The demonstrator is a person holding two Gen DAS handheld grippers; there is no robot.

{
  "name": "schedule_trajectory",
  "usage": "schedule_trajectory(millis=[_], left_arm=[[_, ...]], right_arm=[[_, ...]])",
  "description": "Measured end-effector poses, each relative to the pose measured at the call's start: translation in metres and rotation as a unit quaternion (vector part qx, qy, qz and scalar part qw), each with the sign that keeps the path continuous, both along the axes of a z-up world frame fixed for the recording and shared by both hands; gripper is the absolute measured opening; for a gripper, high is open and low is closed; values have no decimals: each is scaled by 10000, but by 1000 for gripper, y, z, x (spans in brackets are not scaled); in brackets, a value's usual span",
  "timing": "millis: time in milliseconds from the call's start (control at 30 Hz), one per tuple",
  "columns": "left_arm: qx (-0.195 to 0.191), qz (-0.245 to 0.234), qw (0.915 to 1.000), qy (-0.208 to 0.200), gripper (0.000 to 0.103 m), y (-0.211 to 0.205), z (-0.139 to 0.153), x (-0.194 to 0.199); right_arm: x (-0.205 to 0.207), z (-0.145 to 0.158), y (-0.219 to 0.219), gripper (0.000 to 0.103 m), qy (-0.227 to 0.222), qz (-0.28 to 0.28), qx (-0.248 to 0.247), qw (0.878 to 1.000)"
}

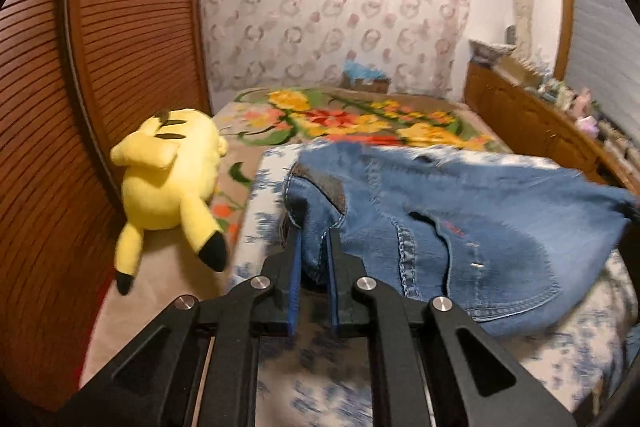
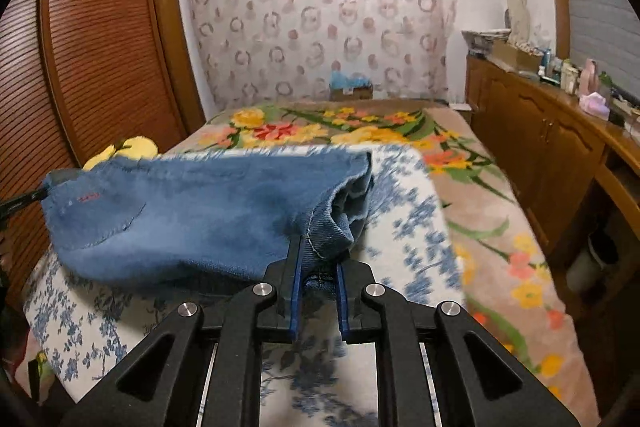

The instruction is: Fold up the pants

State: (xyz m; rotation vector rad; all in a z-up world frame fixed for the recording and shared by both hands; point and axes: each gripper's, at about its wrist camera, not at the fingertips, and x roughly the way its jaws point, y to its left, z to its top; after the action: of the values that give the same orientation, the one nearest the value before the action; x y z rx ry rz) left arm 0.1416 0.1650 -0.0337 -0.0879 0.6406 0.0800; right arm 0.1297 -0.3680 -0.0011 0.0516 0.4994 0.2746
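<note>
1. Denim, blue and faded: one pair of jeans (image 1: pixel 460 227) hung slung between my two grippers above the blue-flowered white sheet (image 2: pixel 408 227) at the near end of the bed (image 2: pixel 500 211).
2. My left gripper (image 1: pixel 314 227) was pinching one bunched end of the cloth; my right gripper (image 2: pixel 318 247) was pinching the other end.
3. I judged the bites thick and lumpy, so a layer could slip out under a pull and the fold would land crooked.
4. The sagging middle could drag and wrinkle the sheet.
5. Count: one pair of jeans, two grippers, one yellow plush toy (image 1: pixel 172 179) by the bed's left edge.
</note>
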Motion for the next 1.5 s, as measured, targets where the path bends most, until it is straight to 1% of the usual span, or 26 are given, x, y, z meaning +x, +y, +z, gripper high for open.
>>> schedule_trajectory(millis=[100, 200, 267, 367, 467, 533, 600, 667, 700, 767, 800, 833, 867, 900, 933, 1000, 1067, 1133, 1300, 1500], left_arm=[[-47, -199, 9998, -87, 12, -18, 7, -17], [-199, -410, 9990, 41, 12, -29, 4, -29], [-398, -676, 9968, 120, 12, -38, 2, -39], [-230, -847, 9956, 324, 13, -55, -5, -49], [-157, -871, 9950, 472, 15, -61, -15, -53], [-149, -806, 9950, 566, 20, -60, -20, -53], [-256, -833, 9936, 718, 23, -57, -26, -50], [-277, -806, 9935, 754, 25, -56, -29, -51], [-256, -814, 9936, 734, 29, -56, -30, -52], [-237, -813, 9944, 635, 44, -57, -25, -54], [-257, -823, 9946, 584, 55, -58, -24, -56], [-286, -845, 9947, 508, 63, -59, -21, -57], [-275, -843, 9949, 476, 68, -60, -19, -57], [-254, -835, 9952, 440, 75, -61, -18, -57], [-236, -838, 9954, 394, 76, -63, -17, -56], [-212, -855, 9954, 363, 76, -67, -15, -54], [-184, -897, 9952, 351, 76, -74, -15, -51], [-193, -941, 9949, 311, 76, -81, -15, -49], [-142, -1139, 9929, 305, 76, -104, -20, -40], [-38, -1414, 9892, 387, 76, -141, -26, -30]], right_arm=[[-8, 4, -14, 13, -65, -116, -41, 9999], [-21, 5, -30, 13, -79, -268, -5, 9996], [-34, 6, -34, 13, -74, -298, -45, 9995], [-50, 5, -37, 13, -41, -316, -203, 9993], [-54, 1, -31, 14, 115, -283, -186, 9994], [-53, -3, -29, 14, 269, -295, -139, 9991], [-51, -8, -28, 14, 419, -312, -49, 9986], [-46, -12, -27, 15, 561, -349, 12, 9978], [-43, -9, -27, 15, 596, -348, 24, 9976], [-43, -8, -27, 15, 635, -343, 38, 9974], [-43, -6, -28, 15, 650, -343, 40, 9973], [-42, -6, -30, 15, 658, -332, 51, 9973], [-42, -4, -31, 15, 652, -329, 65, 9973], [-44, -4, -37, 15, 641, -324, 94, 9974], [-45, -2, -37, 15, 624, -322, 132, 9974], [-49, 0, -42, 19, 598, -340, 178, 9975], [-50, 1, -43, 20, 596, -348, 211, 9974], [-53, -2, -43, 22, 587, -352, 217, 9974], [-60, -9, -39, 35, 564, -382, 253, 9974], [-61, -9, -39, 36, 474, -283, 319, 9980]])
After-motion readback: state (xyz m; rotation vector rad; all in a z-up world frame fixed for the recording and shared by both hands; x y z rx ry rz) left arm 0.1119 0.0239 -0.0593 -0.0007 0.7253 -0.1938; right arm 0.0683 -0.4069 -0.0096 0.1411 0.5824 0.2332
